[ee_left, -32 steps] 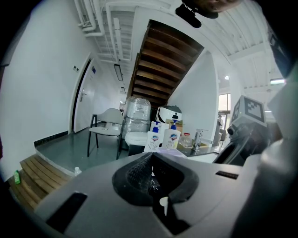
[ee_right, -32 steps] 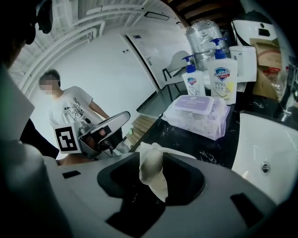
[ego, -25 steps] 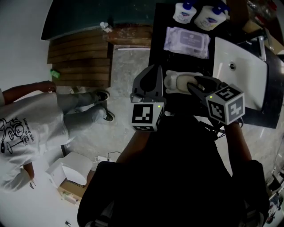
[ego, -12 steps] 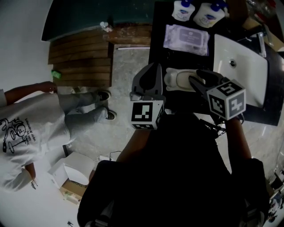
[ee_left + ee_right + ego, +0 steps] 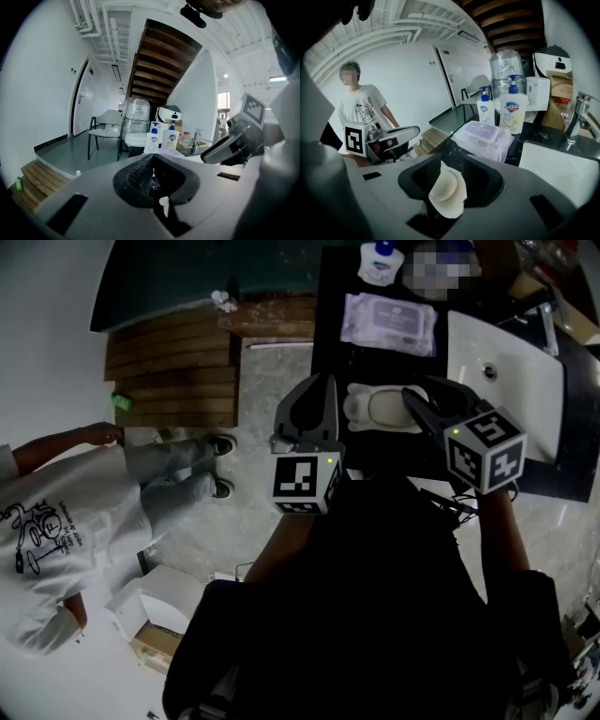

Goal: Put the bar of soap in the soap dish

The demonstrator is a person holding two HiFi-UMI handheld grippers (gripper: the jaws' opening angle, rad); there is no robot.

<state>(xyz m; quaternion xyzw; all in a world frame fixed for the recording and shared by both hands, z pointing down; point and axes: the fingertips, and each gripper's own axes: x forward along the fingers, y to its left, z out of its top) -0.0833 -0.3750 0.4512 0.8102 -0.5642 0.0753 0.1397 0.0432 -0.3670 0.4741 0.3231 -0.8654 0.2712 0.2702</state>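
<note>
A cream bar of soap (image 5: 447, 190) stands on edge between the jaws of my right gripper (image 5: 452, 176), which is shut on it. In the head view that gripper (image 5: 419, 404) reaches over the white soap dish (image 5: 358, 409) on the black counter (image 5: 375, 460); I cannot separate soap from dish there. My left gripper (image 5: 319, 395) hovers just left of the dish, past the counter's edge. Its jaws (image 5: 152, 176) are shut with nothing between them. From the left gripper view the right gripper (image 5: 229, 147) shows to the right.
A white sink (image 5: 511, 390) with a tap (image 5: 574, 122) lies right of the dish. A pack of wipes (image 5: 389, 322) and soap bottles (image 5: 513, 110) stand at the counter's far end. A person in a white shirt (image 5: 66, 521) stands left, near wooden steps (image 5: 169, 367).
Both grippers have drifted very slightly towards the far end of the counter. The right gripper still holds the soap over the dish.
</note>
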